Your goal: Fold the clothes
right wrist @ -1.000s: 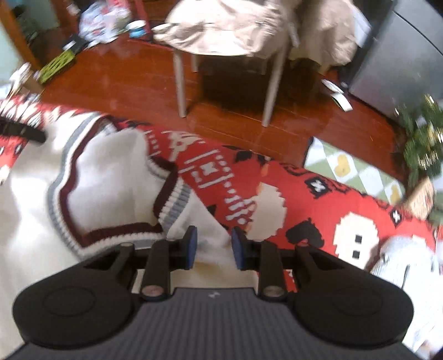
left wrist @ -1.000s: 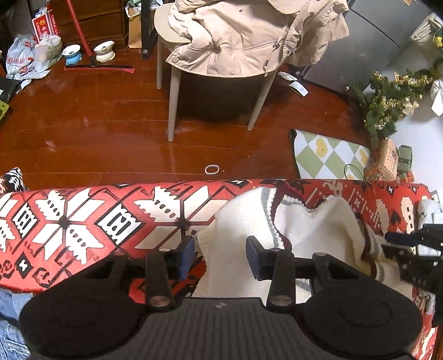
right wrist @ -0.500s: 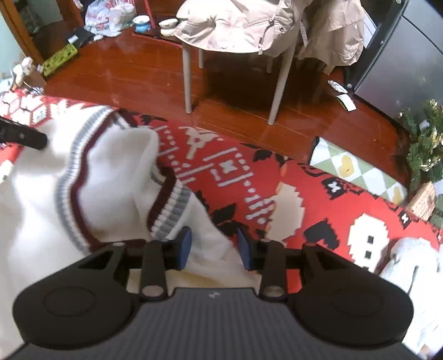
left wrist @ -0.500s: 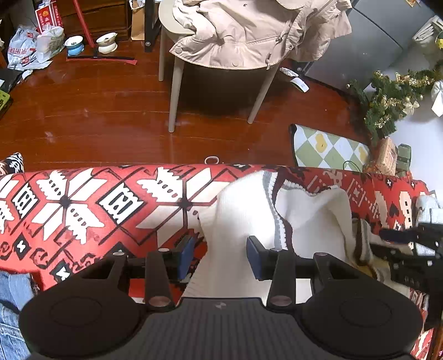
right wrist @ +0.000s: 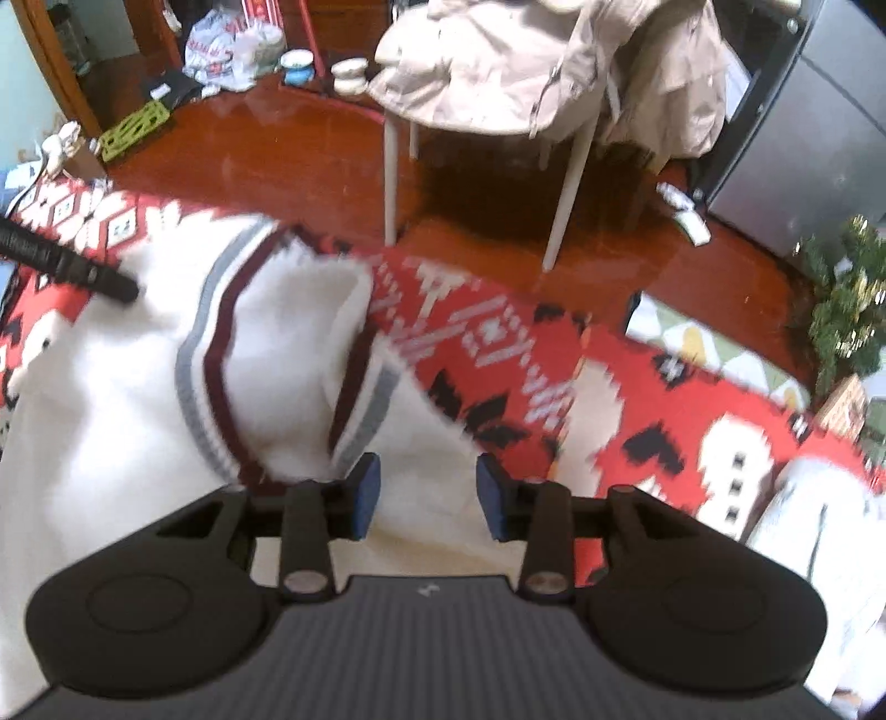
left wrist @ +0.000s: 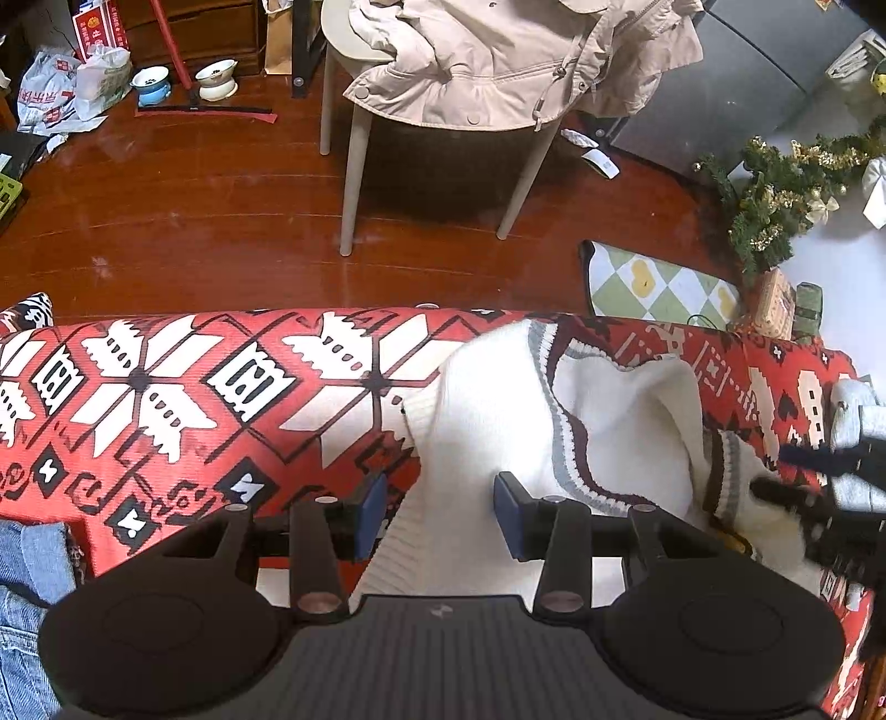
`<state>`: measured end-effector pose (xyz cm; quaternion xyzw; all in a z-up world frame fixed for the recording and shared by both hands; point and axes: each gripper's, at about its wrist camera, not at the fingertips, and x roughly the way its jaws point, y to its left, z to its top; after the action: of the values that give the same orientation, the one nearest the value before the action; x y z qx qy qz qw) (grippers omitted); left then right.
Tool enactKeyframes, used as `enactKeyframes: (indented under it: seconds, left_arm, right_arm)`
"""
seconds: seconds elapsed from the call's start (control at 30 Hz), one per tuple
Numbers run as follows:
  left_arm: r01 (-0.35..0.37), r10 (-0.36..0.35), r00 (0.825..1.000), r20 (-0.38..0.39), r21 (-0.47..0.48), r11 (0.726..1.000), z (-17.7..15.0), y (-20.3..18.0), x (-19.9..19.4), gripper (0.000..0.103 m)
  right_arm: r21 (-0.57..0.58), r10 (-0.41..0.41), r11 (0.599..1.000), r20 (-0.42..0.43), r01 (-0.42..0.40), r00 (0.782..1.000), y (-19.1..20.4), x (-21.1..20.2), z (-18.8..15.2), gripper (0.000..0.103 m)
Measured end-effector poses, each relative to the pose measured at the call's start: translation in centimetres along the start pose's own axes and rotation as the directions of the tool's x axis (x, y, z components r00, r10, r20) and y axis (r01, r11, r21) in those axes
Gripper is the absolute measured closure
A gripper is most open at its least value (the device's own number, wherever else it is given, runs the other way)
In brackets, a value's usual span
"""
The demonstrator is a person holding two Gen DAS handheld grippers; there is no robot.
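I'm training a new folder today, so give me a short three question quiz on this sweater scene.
1. True or false: the cream knit sweater with grey and maroon trim lies on the red and white patterned blanket.
2. Which garment is draped over the beige chair? A) blue jeans B) beige padded jacket C) grey hoodie
3. Fill in: knit fabric shows between the blue pads of the left gripper and the right gripper, and both pairs of pads stand ____.

Key: 1 true; 2 B; 3 apart.
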<state>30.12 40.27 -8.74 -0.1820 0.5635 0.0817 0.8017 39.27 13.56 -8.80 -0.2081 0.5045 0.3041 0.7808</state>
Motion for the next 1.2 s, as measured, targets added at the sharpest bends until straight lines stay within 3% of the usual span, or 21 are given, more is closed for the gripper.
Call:
enactKeyframes:
  seconds: [0.33,0.4,0.47,0.63,0.77,0.93,1.03,1.2]
  left_arm:
    - [0.000,0.000,1.000,0.004,-0.010,1.000,-0.7,0.3,-0.4,0.060]
    - [-0.001,0.001,1.000,0.007,-0.015,1.000,-0.8,0.5,-0.6,0.060]
    - [-0.004,0.004,1.000,0.012,-0.018,1.000,-0.9,0.6,-0.8,0.060]
    - [-0.013,0.013,1.000,0.020,-0.012,1.000,-1.2,0.9,-1.1,0.060]
    - [-0.026,0.026,0.999,0.024,-0.007,1.000,-1.2,1.0,-1.3,0.061]
    - [-0.034,0.035,0.999,0.034,-0.017,0.999,-1.1,1.3,-1.5,0.061]
    - [-0.034,0.035,0.999,0.038,-0.024,0.999,-1.1,1.6,-1.4,0.061]
    - [0.023,-0.019,0.999,0.048,-0.077,0.997,-0.3,2.3,-0.9,0.062]
  right_arm:
    - [-0.144,0.081,0.985,-0.095,-0.095,0.992,-1.3,3.1,0.8,0.063]
    - [-0.115,0.091,0.988,-0.090,-0.101,0.992,-1.7,3.2,1.0,0.089]
    - [-0.110,0.083,0.990,-0.083,-0.092,0.993,-1.7,2.9,1.1,0.094]
    - [-0.063,-0.046,0.997,-0.010,0.046,0.999,-2.7,0.9,1.8,0.095]
    - [-0.024,-0.167,0.986,0.019,0.168,0.986,-5.7,1.8,3.8,0.095]
    - [-0.075,-0.208,0.975,0.024,0.209,0.978,-7.0,4.3,5.8,0.096]
    - [0.021,-0.170,0.985,-0.004,0.170,0.985,-8.2,5.3,6.0,0.096]
    - [0.292,-0.095,0.953,0.057,0.074,0.994,-11.8,2.4,5.1,0.080]
